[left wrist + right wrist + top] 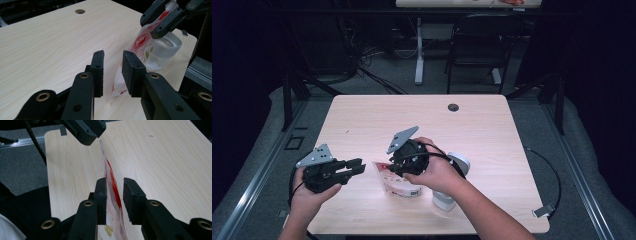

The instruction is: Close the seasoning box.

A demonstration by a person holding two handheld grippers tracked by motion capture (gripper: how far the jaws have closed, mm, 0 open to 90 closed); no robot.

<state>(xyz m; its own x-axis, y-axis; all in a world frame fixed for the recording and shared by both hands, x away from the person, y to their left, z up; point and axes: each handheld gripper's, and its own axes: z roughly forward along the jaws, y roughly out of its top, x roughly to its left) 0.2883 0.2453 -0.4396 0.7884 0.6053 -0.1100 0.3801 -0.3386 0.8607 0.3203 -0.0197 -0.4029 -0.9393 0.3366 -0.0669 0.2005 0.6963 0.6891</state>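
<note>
Left gripper: held in the person's left hand at the table's near-left edge, pointing right toward the pouch. In the left gripper view its jaws stand a little apart with nothing between them; the pouch's lower edge lies just beyond the tips.
Pouch: a white and red plastic packet near the middle of the near edge of the table, standing on edge, its top lifted by the right gripper.
Right gripper: held in the person's right hand, tipped down over the pouch. In the right gripper view the pouch's thin edge runs between the jaws, against the left pad; a gap shows at the right pad, so a firm grip cannot be told.
Clear jar: an open-topped container just right of the pouch, touching it or nearly so, partly behind the right hand.
</note>
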